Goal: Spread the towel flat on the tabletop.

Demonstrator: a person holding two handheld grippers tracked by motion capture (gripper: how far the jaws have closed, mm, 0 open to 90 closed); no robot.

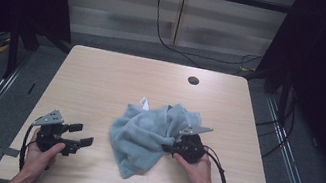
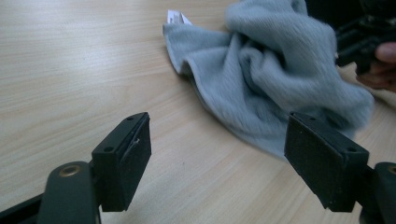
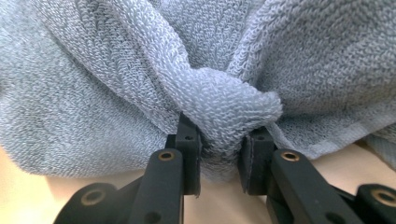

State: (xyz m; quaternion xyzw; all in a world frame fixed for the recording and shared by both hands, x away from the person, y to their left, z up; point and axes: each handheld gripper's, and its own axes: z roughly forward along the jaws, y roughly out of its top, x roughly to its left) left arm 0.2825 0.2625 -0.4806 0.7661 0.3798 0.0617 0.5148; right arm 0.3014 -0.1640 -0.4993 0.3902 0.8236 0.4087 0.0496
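A fold of the towel, crumpled mid-surface, is pinched by the right gripper; it is best lifted slowly so nothing slips. Left of the towel, the left gripper is held released.

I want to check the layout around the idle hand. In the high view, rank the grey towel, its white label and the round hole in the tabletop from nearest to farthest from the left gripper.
From the left gripper:
1. Grey towel, crumpled just to its right.
2. White label, at the towel's far edge.
3. Round hole, near the table's far edge.
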